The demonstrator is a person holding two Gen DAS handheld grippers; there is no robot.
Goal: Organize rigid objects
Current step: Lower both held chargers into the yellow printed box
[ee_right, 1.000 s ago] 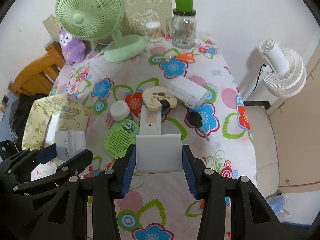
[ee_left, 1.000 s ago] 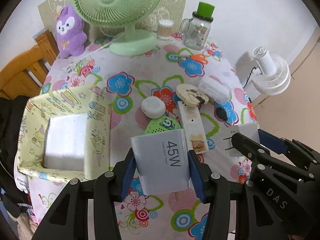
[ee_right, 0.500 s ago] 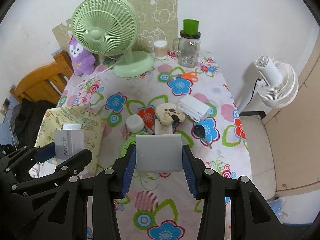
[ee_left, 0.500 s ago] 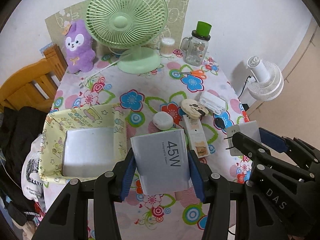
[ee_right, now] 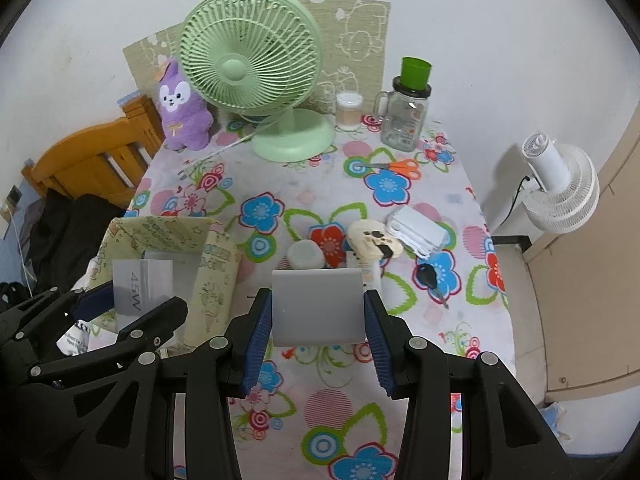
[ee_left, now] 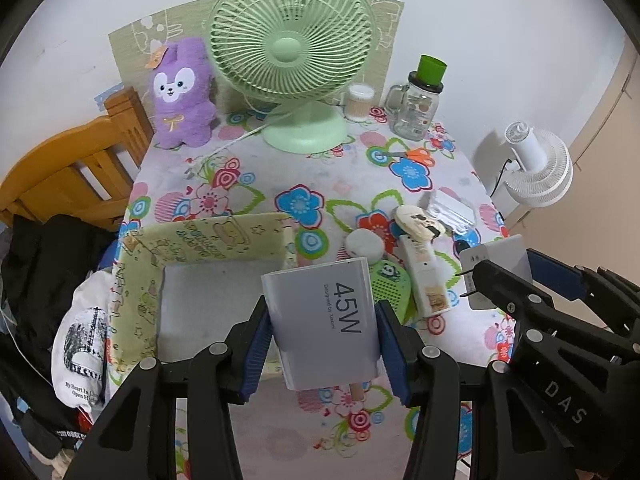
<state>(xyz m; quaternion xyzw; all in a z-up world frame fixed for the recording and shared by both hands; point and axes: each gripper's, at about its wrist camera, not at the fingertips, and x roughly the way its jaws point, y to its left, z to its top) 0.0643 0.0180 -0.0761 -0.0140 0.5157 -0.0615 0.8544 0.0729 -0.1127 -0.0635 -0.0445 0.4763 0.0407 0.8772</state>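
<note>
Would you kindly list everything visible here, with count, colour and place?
white 45W charger block: 1, white, in left gripper
plain white charger block: 1, white, in right gripper
yellow patterned fabric bin: 1, yellow, table's left edge
green desk fan: 1, green, back
purple plush toy: 1, purple, beside fan
glass jar with green lid: 1, clear, back right
orange-handled scissors: 1, orange, before jar
white floor fan: 1, white, right of table
left gripper: 1, black, blue fingers
right gripper: 1, black, blue fingers

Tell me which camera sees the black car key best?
The right wrist view. There the black car key lies in plain sight on the flowered tablecloth, right of the held white charger. In the left wrist view only a dark sliver shows behind that charger.
</note>
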